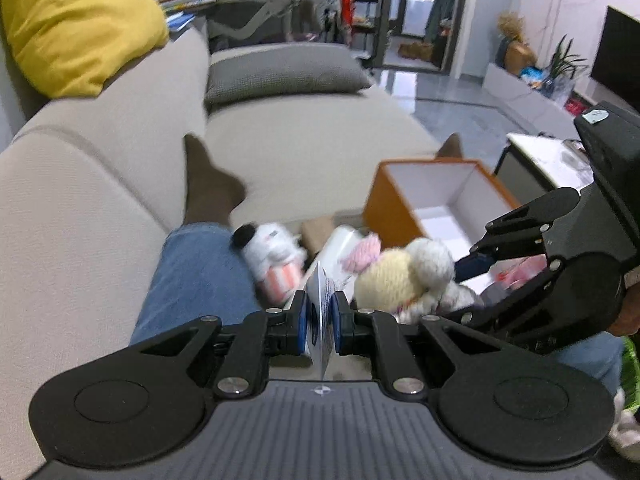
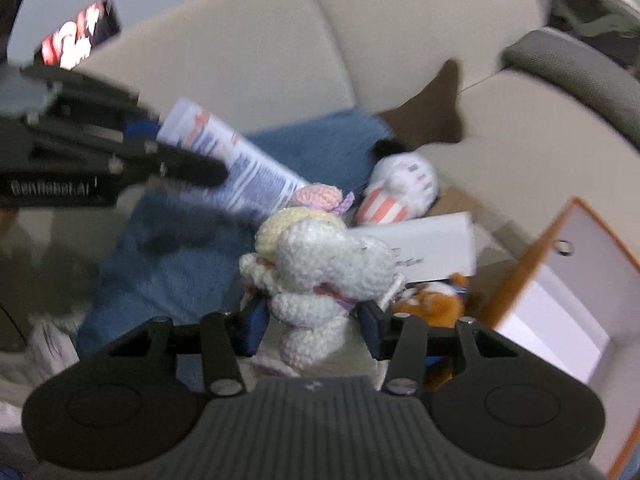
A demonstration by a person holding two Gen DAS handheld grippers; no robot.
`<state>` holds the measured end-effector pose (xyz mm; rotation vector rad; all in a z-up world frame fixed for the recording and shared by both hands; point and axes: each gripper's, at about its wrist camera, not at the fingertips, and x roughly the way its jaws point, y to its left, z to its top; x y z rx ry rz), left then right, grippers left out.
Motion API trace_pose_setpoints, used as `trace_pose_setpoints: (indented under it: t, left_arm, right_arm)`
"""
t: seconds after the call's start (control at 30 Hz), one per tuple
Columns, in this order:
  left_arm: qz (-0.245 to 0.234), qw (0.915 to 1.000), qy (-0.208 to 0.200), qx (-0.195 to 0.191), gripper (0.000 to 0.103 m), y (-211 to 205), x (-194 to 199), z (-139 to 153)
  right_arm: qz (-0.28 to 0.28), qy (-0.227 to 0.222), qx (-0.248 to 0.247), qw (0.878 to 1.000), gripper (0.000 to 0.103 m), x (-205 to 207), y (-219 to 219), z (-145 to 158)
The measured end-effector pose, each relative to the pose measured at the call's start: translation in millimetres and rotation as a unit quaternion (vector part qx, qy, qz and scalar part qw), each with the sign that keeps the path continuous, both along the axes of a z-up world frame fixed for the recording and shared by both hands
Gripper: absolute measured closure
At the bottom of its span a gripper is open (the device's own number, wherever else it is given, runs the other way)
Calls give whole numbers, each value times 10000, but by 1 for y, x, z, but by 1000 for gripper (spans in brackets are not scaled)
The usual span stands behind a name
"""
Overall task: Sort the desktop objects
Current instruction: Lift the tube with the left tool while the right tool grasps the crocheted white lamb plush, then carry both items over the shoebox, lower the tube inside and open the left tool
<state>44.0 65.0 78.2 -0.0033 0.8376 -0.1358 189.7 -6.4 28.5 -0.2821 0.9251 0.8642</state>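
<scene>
My left gripper is shut on a white tube with blue print, held edge-on; the same tube shows in the right wrist view sticking out of the left gripper. My right gripper is shut on a crocheted white and cream doll, also seen in the left wrist view beside the right gripper. An orange box with a white inside stands open behind, at the right in the right wrist view.
A white plush with a striped pink base, a white carton and an orange plush lie near the box. The person's jeans leg and beige sofa are left.
</scene>
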Motion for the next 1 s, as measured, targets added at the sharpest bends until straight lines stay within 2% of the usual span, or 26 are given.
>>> trace_pose_setpoints:
  t: [0.13,0.23,0.37,0.5,0.57,0.73,0.9,1.0]
  left_arm:
    - [-246,9994,-193,-169,89,-26,9,14]
    - [-506,9976,-164,-437,89,-49,21,20]
    - [-789,9932,154,-837,89,-82,45,13]
    - [-879,9880,758,-1017,89,-110,73,-11]
    - [-870,9856,1111,-932,89,-123,88,-27]
    - [-762,9808,1756,-366,89,-152,109,-65]
    - [-790,9697,2309,149,89,-179,116,-90]
    - [-912,9590,2629,529,89,-194,125,-102]
  right_arm:
    - [-678,-246,333,9968,53,0,-41,24]
    - [-1248,-469,487,9899,53,2,-75,40]
    - [-1984,-607,631,9762,53,7,-116,48]
    - [-2525,-565,752,9630,53,18,-145,34]
    - [-2711,-479,773,9582,53,27,-155,21]
    - [-2873,-216,844,9539,53,52,-167,-8]
    - [-2839,-150,780,9556,53,72,-177,-32]
    - [-2769,-158,701,9582,53,75,-183,-41]
